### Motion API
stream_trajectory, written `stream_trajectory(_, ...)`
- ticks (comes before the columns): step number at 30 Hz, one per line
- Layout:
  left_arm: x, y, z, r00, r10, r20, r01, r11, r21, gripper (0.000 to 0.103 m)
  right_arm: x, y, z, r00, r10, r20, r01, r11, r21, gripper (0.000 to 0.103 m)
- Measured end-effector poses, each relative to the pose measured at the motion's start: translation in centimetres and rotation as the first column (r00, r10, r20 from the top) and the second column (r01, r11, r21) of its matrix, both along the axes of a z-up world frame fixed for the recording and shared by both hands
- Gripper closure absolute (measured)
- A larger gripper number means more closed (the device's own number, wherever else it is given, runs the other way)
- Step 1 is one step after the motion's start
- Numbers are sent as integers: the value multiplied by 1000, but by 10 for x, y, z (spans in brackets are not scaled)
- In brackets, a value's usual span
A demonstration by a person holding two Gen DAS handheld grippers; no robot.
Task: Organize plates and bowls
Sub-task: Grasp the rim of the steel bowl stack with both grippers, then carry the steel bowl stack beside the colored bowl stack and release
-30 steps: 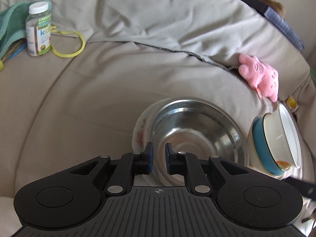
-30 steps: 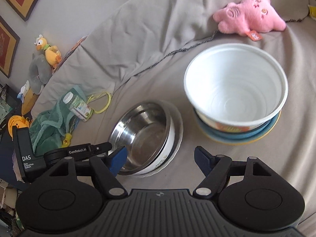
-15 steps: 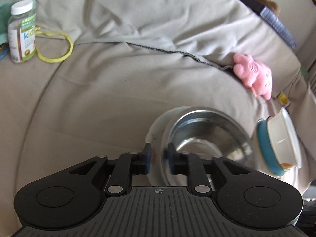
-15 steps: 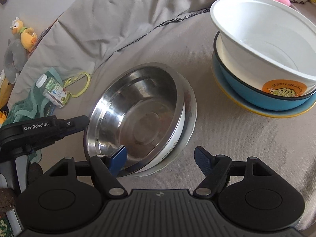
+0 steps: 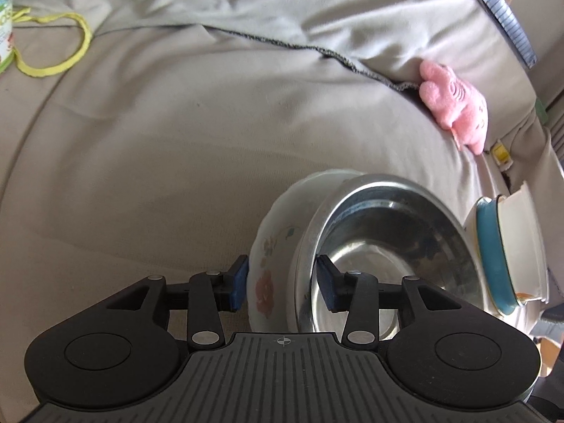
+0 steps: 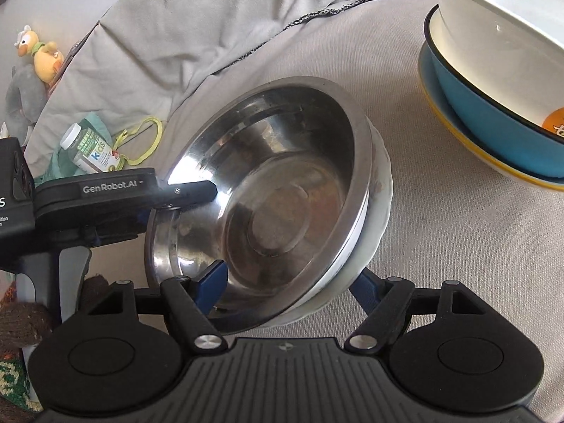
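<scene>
Straddling the near rim of the steel bowl (image 5: 394,246), the left gripper (image 5: 280,282) is seen with its fingers parted and opening further, one pad outside the floral plate (image 5: 268,246) on which the bowl is nested and the other inside the bowl; neither pad appears to be pressed on anything. The steel bowl and plate are set on a grey sofa cushion (image 5: 158,162), and just beside the steel bowl, on its side toward the pink plush toy (image 5: 454,105), a white bowl (image 6: 500,10) is stacked in a blue bowl (image 6: 493,105) on a yellow-rimmed plate (image 6: 458,134). The right gripper (image 6: 290,283) is held with its fingers wide apart across another part of the steel bowl's rim, one pad inside the bowl and the other beyond the plate's edge, nothing clamped. The step is judged to be a two-handed lift of the steel bowl and plate toward the other stack; both rims should be seated deep between the pads before closing, and the pair kept level so the bowl is not slid off. The plate's underside and its contact with the cushion are hidden, the white bowl is cut off at the frame edge, and it cannot be told whether the right pads touch the rim.
</scene>
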State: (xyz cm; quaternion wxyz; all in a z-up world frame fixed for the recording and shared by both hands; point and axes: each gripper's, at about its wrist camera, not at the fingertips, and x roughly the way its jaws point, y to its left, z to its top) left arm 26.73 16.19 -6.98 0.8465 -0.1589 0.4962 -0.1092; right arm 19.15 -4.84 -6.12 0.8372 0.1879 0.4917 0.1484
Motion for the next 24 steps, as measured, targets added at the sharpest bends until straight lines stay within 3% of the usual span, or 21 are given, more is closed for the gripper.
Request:
stream_trajectory(4, 7, -5, -1, 1000, 13, 6, -13, 998, 53, 55, 6, 3, 2, 1000, -9, 26, 9, 1000, -4, 26)
stream_trajectory(13, 36, 7, 0, 997, 68, 33, -69, 997, 36, 55, 46, 16, 4, 998, -19, 57, 19, 1000, 0, 26)
stream_trajectory(20, 32, 14, 0, 995, 80, 61, -80, 997, -3, 57, 51, 28, 4, 996, 39, 81, -31, 995, -94, 26)
stream_trajectory(24, 16, 15, 24, 984, 121, 133, -126, 992, 28, 57, 39, 18, 15, 993, 58, 107, -50, 996, -79, 22)
